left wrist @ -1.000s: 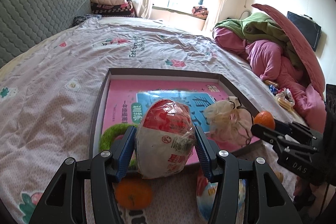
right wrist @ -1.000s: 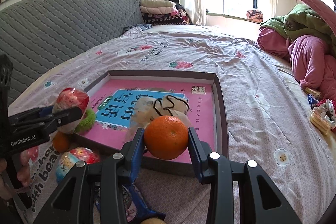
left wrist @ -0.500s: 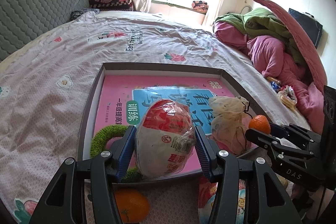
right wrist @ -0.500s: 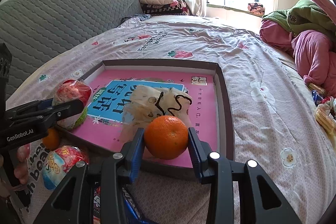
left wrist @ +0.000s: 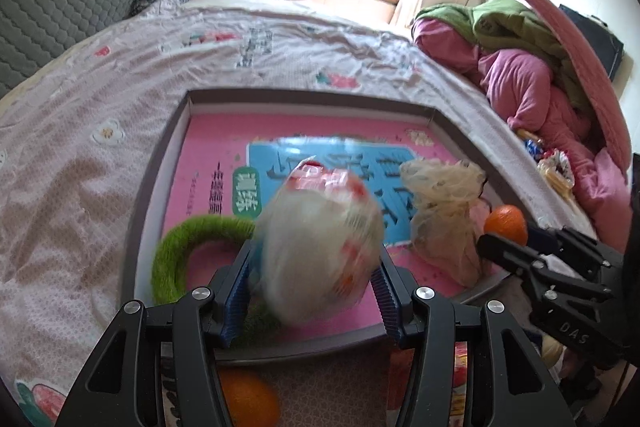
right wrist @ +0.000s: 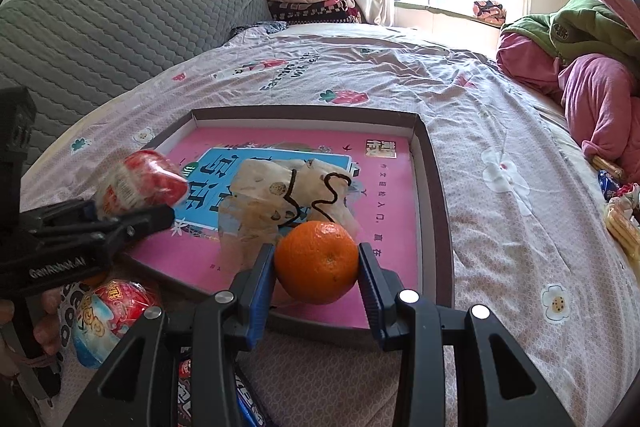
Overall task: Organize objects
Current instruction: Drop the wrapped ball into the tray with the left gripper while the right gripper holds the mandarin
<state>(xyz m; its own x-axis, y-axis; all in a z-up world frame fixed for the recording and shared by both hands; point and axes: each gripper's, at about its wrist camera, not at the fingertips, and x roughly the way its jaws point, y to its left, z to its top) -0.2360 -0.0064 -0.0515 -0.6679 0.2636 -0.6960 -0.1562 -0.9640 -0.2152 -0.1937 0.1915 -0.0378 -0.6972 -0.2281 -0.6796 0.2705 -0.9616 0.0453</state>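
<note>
Now left gripper (left wrist: 314, 287) pinching blurred red-white wrapped packet (left wrist: 318, 247); right gripper (right wrist: 316, 277) pinching glossy orange (right wrist: 317, 261).

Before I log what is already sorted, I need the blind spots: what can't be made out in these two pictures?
- Red-and-white wrapped snack: blurred in the left wrist view, label unreadable.
- Fuzzy green ring: partly hidden behind the snack and left tongs.
- Loose orange: cut off by the bottom edge, left wrist view.
- Sheer beige drawstring pouch: contents unclear in both views.
</note>
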